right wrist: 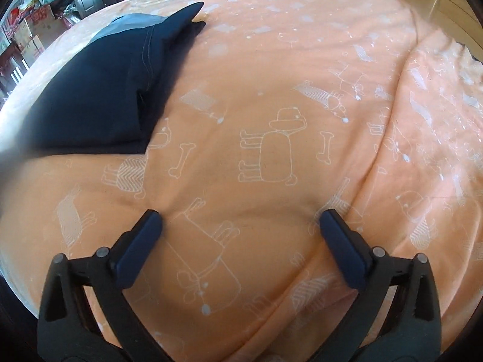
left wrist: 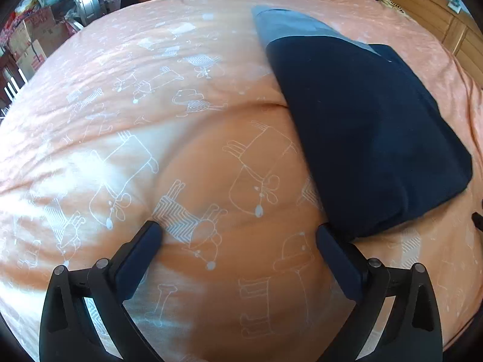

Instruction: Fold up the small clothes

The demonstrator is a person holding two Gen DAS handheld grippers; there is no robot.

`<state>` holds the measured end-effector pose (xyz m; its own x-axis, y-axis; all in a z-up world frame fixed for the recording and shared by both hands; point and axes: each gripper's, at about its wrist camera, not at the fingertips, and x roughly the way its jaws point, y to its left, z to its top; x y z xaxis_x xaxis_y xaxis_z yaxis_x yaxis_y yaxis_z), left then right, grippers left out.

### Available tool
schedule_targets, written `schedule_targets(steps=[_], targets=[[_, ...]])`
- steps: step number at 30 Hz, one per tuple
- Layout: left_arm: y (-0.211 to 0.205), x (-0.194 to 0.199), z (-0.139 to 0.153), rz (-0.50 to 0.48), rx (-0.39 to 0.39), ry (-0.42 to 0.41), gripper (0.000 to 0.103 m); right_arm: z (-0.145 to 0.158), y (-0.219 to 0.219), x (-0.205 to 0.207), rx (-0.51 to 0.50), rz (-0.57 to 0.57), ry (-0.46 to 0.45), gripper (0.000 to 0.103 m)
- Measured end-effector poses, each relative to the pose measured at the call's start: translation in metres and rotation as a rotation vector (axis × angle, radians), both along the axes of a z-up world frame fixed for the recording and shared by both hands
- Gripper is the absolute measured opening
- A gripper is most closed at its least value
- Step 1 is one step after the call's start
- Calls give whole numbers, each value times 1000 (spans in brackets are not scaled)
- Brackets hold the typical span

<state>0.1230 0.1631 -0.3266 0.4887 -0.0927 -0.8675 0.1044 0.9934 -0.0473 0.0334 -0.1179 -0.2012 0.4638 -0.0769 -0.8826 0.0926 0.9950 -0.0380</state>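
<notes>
Orange bedding (left wrist: 187,96) printed with white outline dogs and bones covers the whole working surface, lying in soft folds and ridges. One garment is present: a dark navy piece of clothing (left wrist: 362,126), folded into a flat wedge with a grey panel showing at its far end. Two grippers are counted. Left gripper (left wrist: 238,235) stands with its jaws spread wide and nothing between them, its right fingertip just beside the garment's near corner; whether it touches cannot be told. Right gripper (right wrist: 240,220) is likewise spread wide and holds nothing, over bare bedding well apart from the garment, which in that view lies to the upper left (right wrist: 99,90). Near and right edges of the garment are clean and unobstructed, with open bedding on both sides. Beyond the garment's far end stand cardboard boxes (left wrist: 33,39), and a wooden headboard (left wrist: 431,9) lies to its right.
</notes>
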Motion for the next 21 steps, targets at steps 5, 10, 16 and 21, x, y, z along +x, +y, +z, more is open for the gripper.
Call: schedule_targets(steps=[5, 10, 16, 21], targets=[[5, -8, -3, -4, -18, -67, 103, 0, 0, -13, 31, -2, -36, 103], [5, -13, -3, -5, -13, -82, 103, -5, 2, -2, -1, -16, -37, 103], [7, -12, -7, -9, -13, -99, 103, -8, -7, 3, 53, -10, -68, 103], [7, -14, -7, -8, -20, -114, 103, -9, -7, 3, 48, -6, -92, 103]])
